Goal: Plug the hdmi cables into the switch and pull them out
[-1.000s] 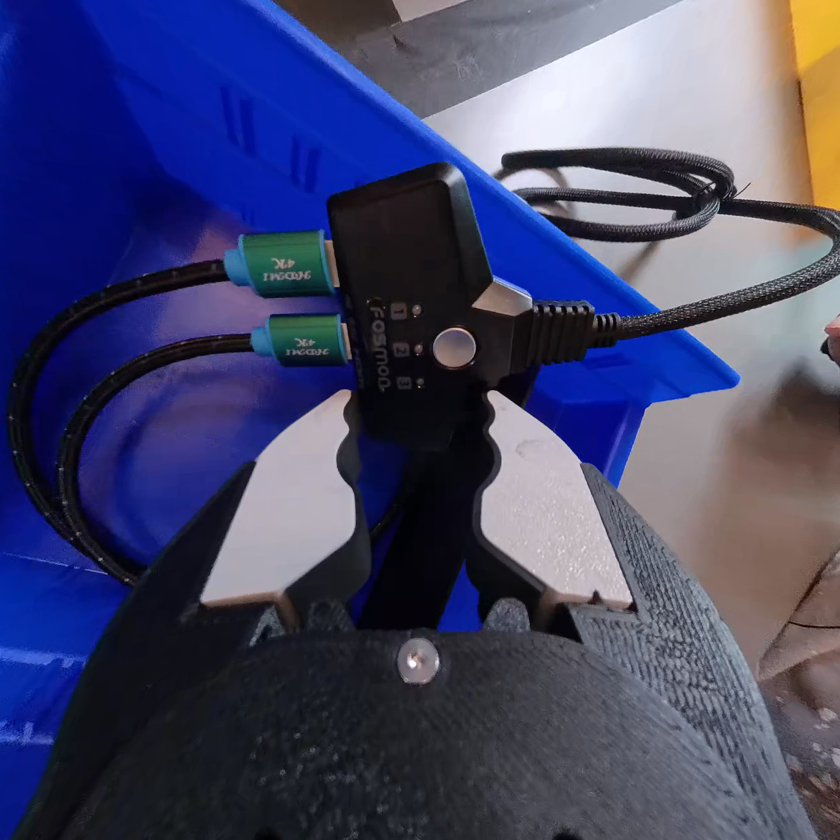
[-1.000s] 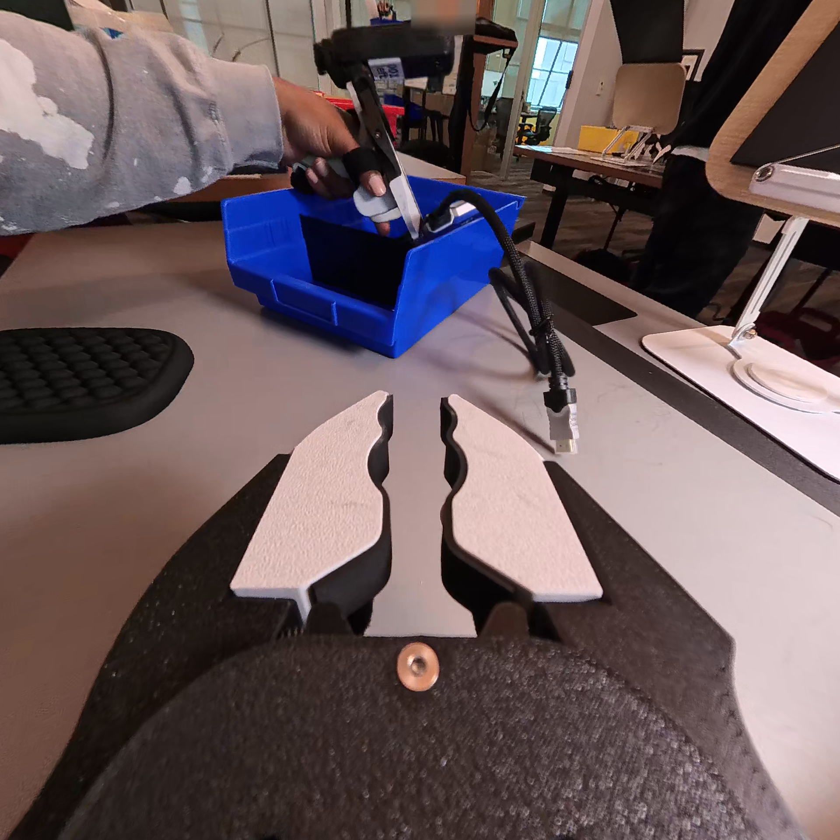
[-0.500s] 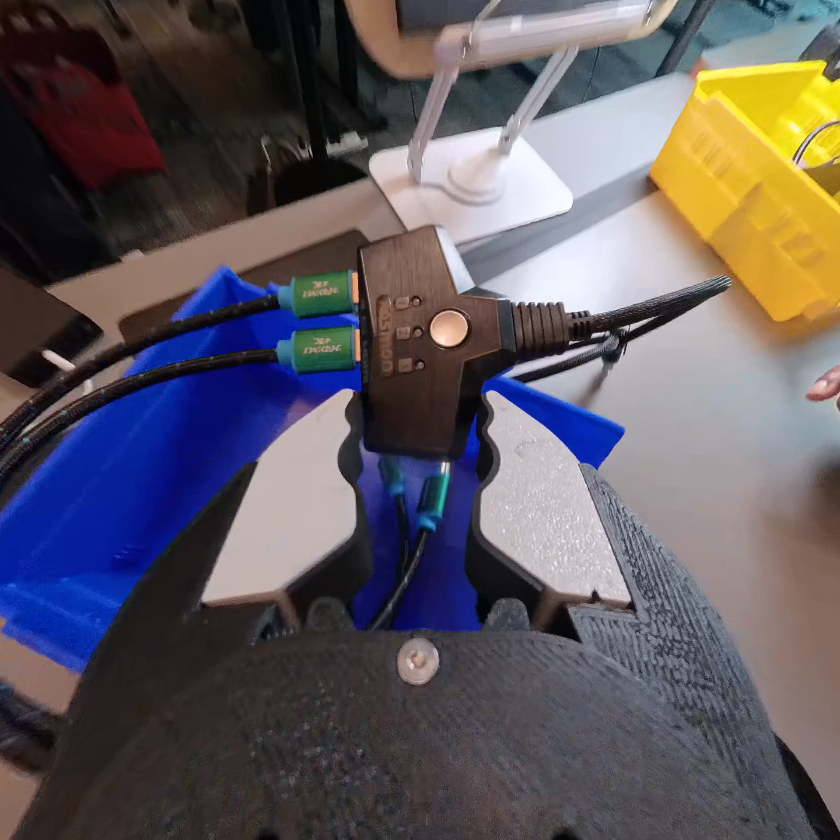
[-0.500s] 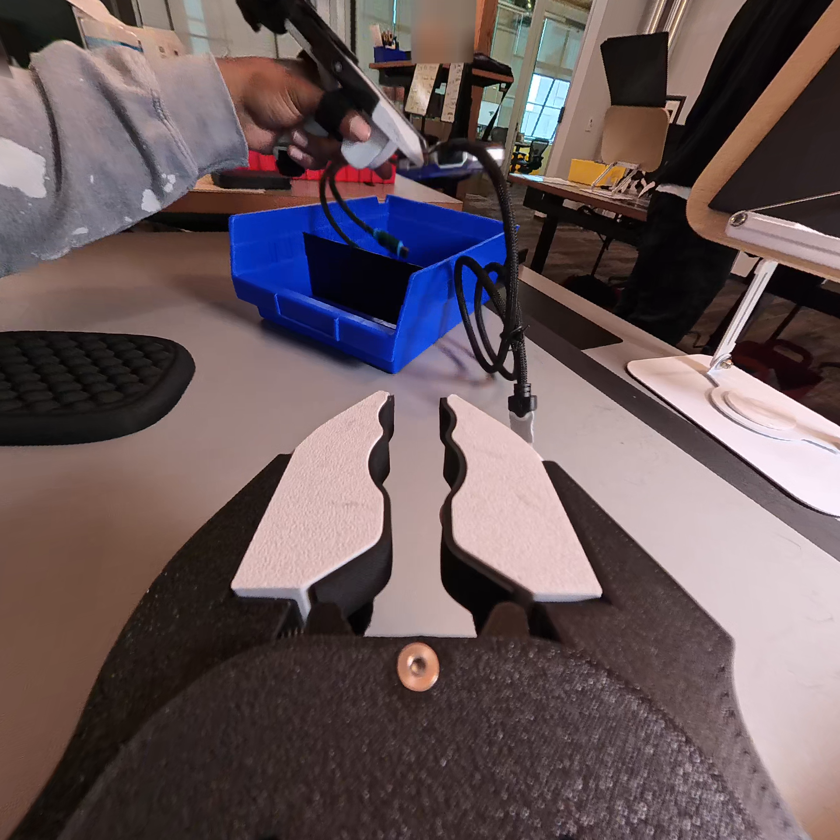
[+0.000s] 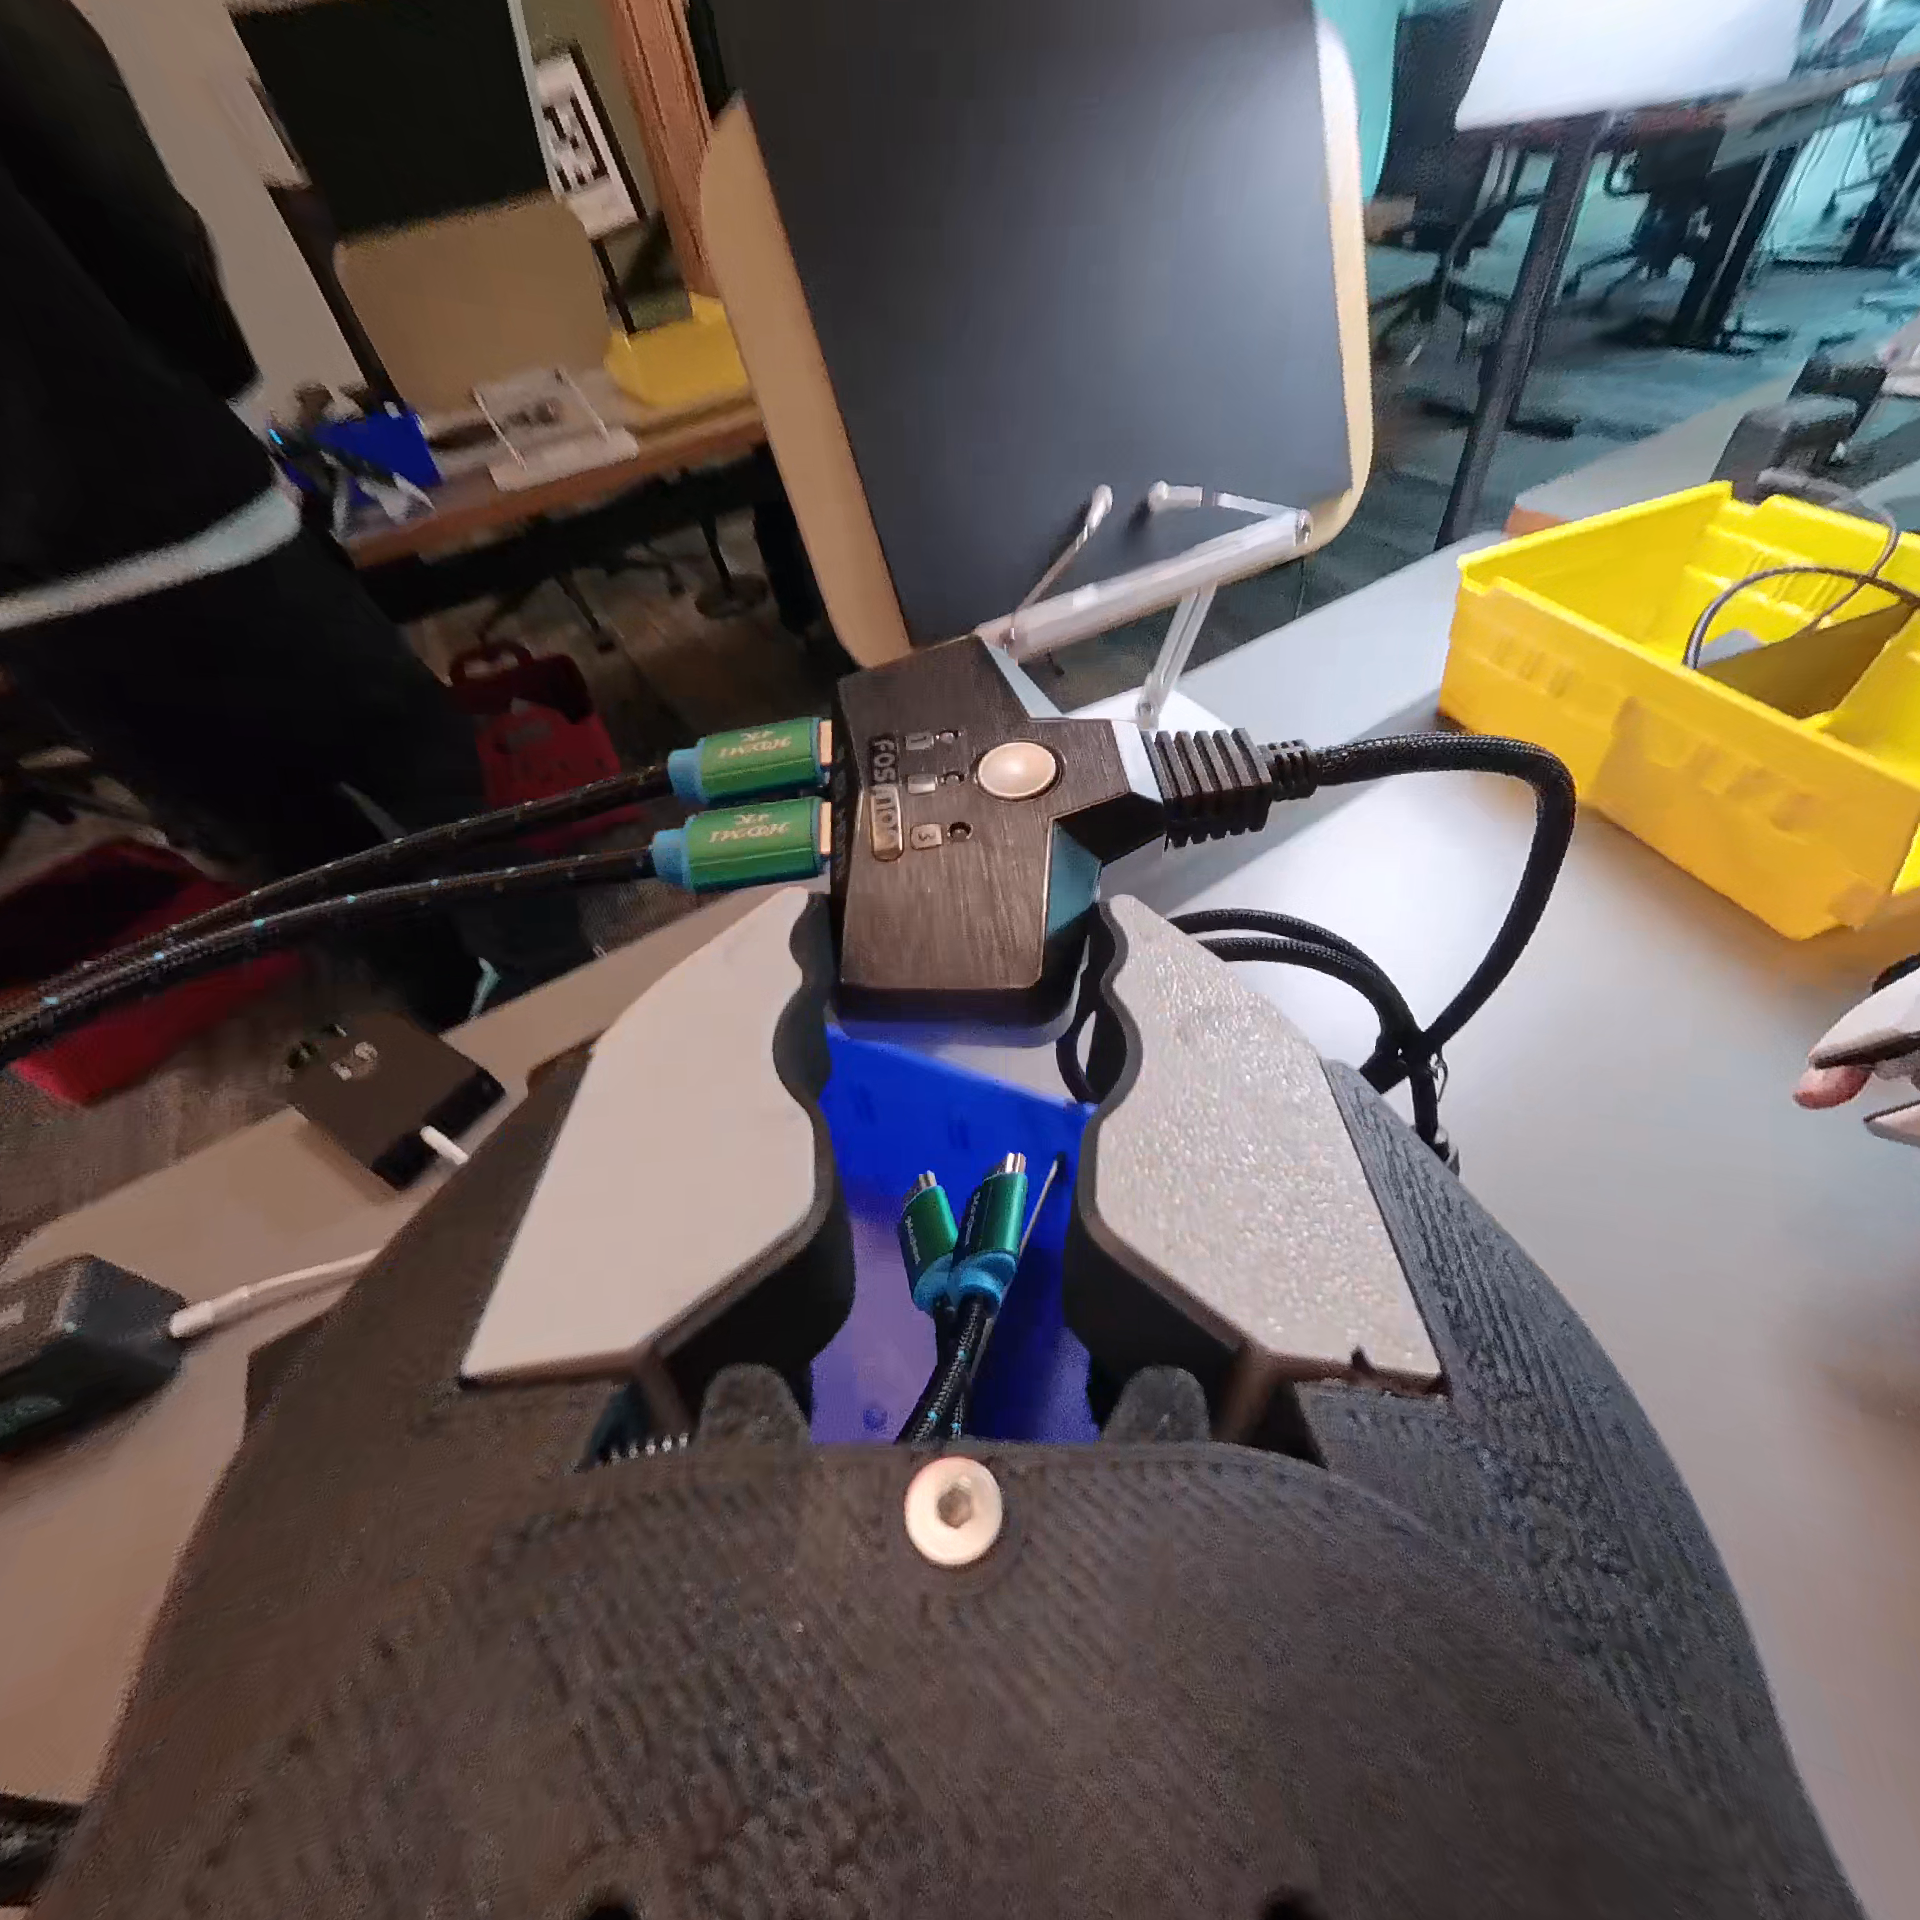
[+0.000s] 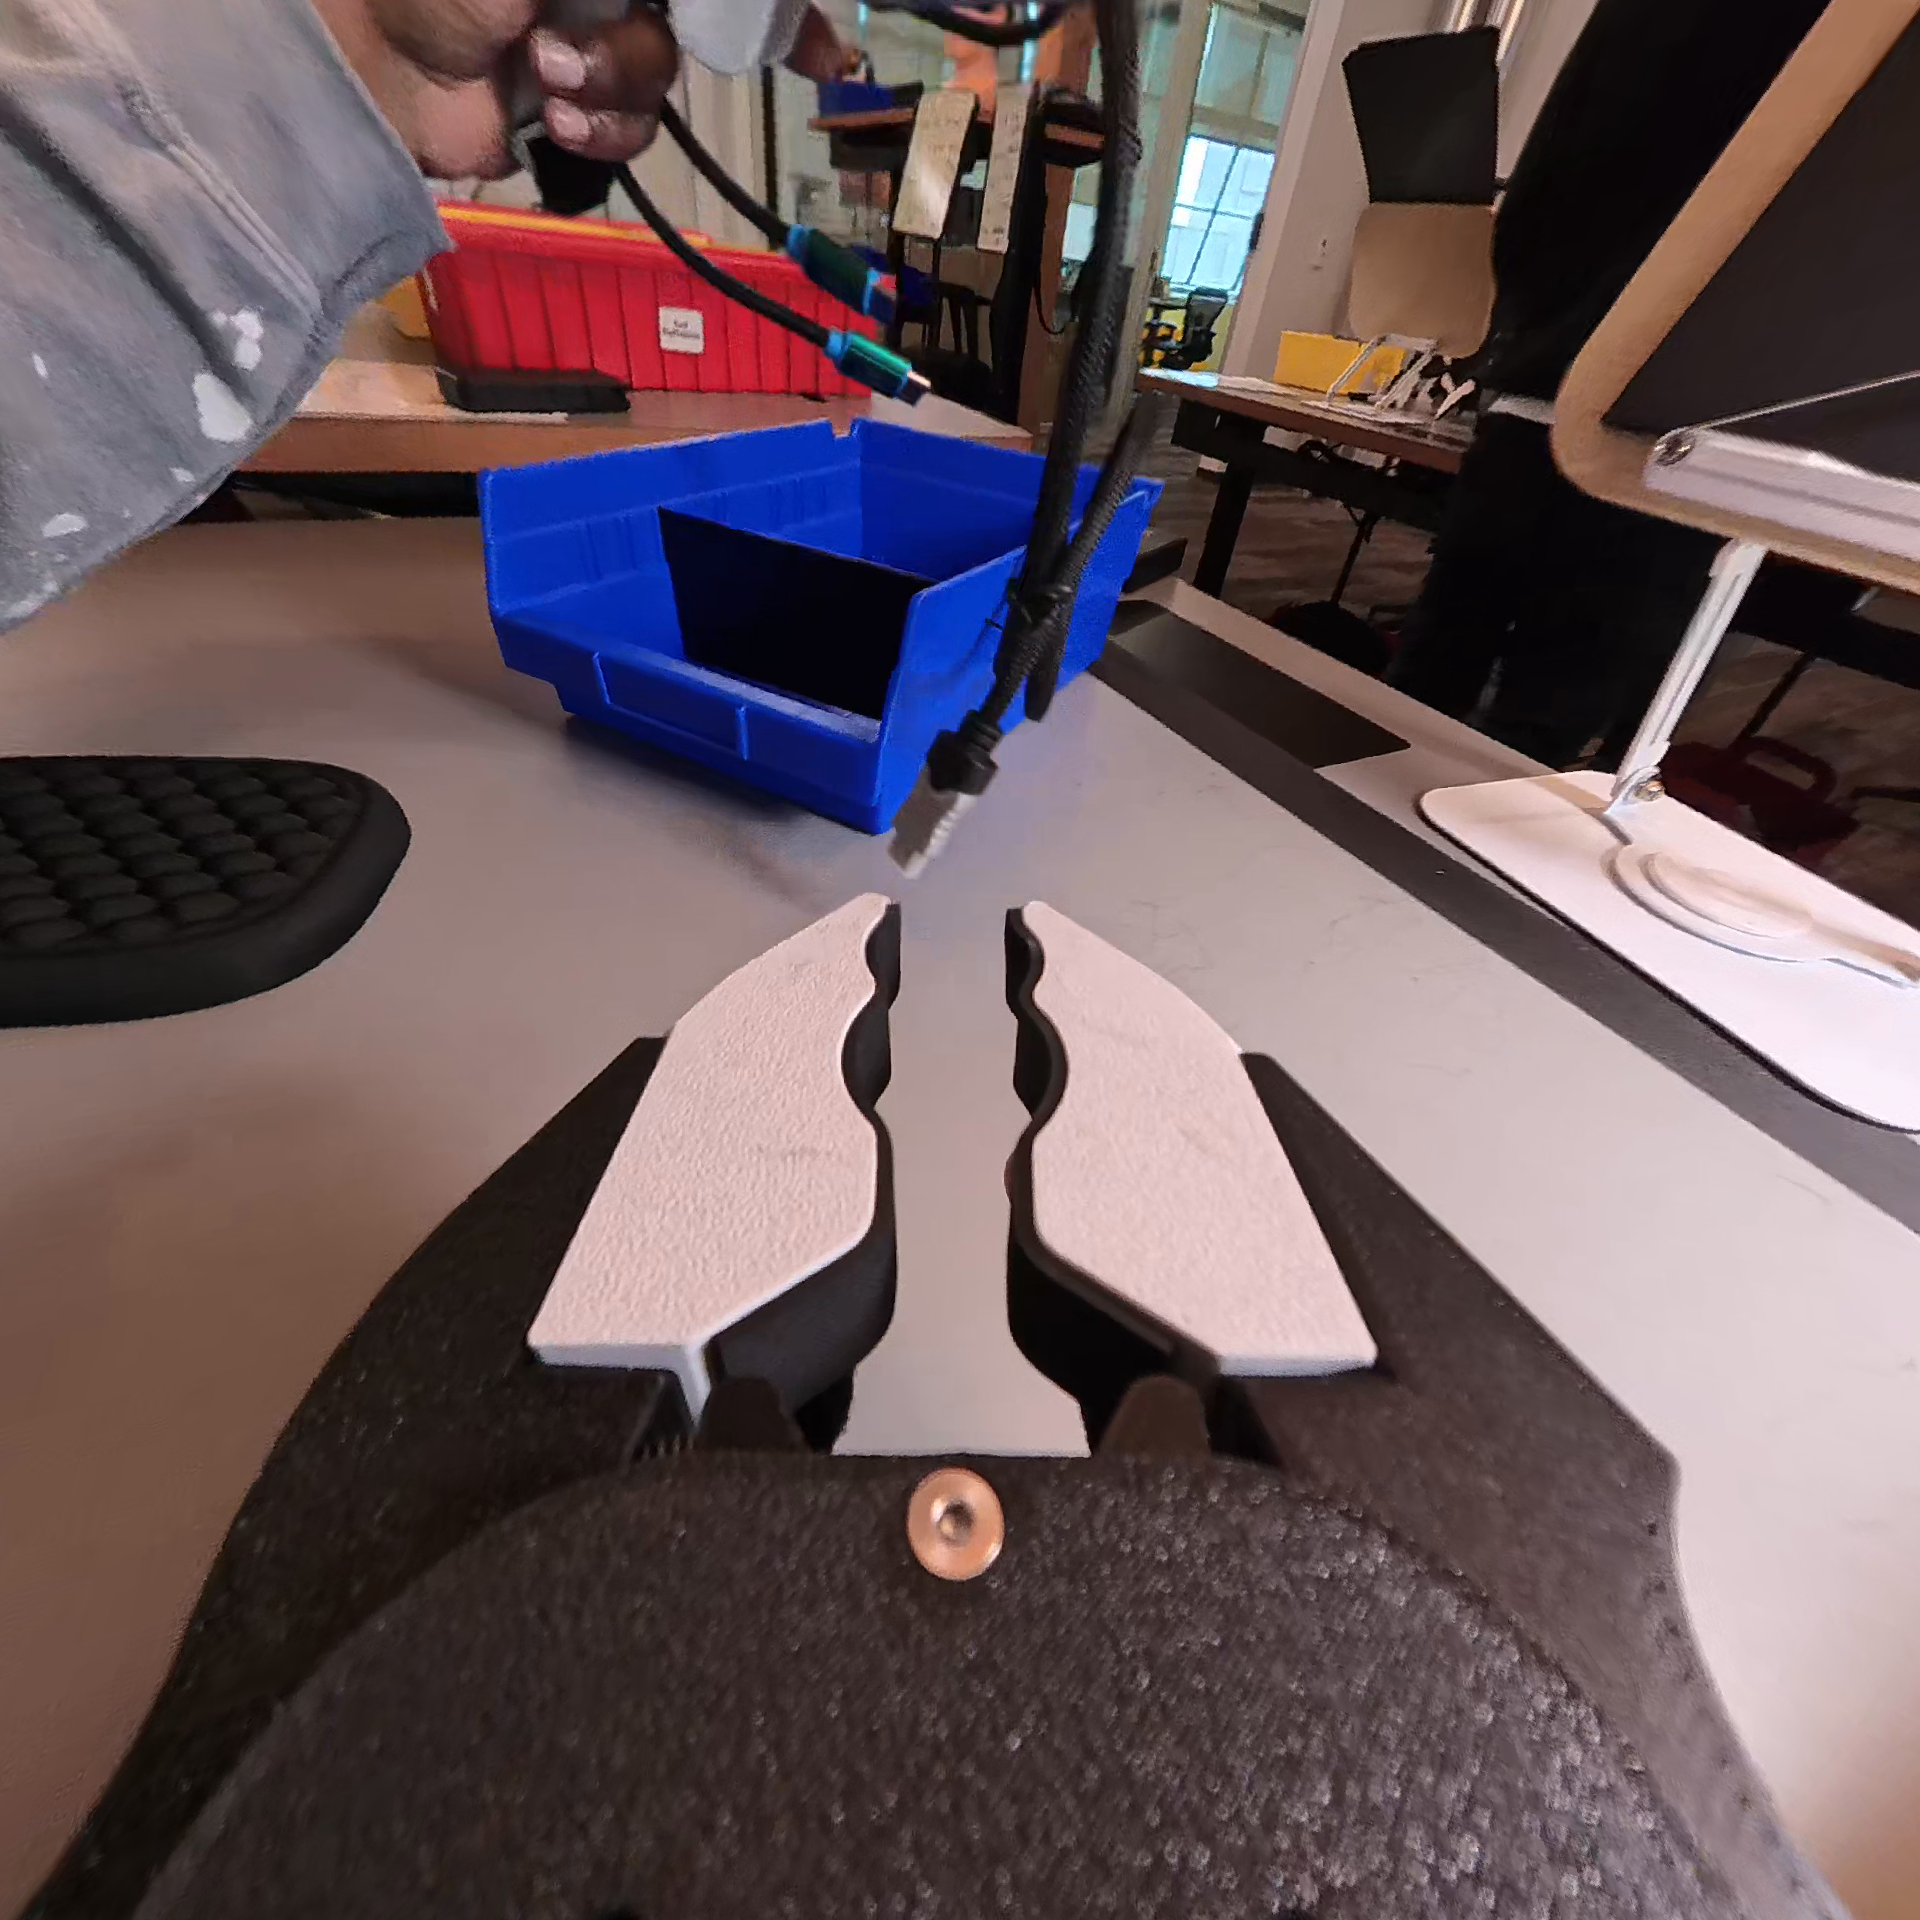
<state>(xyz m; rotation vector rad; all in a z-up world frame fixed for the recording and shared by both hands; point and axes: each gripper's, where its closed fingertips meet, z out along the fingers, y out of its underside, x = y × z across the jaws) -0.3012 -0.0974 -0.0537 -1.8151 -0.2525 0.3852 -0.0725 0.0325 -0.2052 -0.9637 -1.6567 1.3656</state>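
Observation:
My left gripper [image 5: 951, 935] is shut on the black HDMI switch [image 5: 956, 862] and holds it high above the blue bin [image 5: 935, 1101]. Two green HDMI plugs [image 5: 753, 758] sit in the switch's left side. Their braided cables loop back, and the two free green ends [image 5: 961, 1216] hang between my fingers over the bin. The switch's own braided cable [image 5: 1455, 758] droops to the right. In the right wrist view its silver plug [image 6: 930, 816] dangles just above the table, in front of my right gripper [image 6: 951, 914]. That gripper is open, empty and low over the table.
The blue bin [image 6: 582, 561] stands mid-table, with a black divider inside. A black padded rest [image 6: 156, 873] lies at the left. A white monitor stand [image 6: 1714, 914] is at the right. A yellow bin [image 5: 1662, 707] sits far right. A red bin [image 6: 623, 312] is behind.
My left gripper has lifted the switch out of the blue bin and raised it high. The cables came up with it and the silver plug left the table. My right gripper stayed put.

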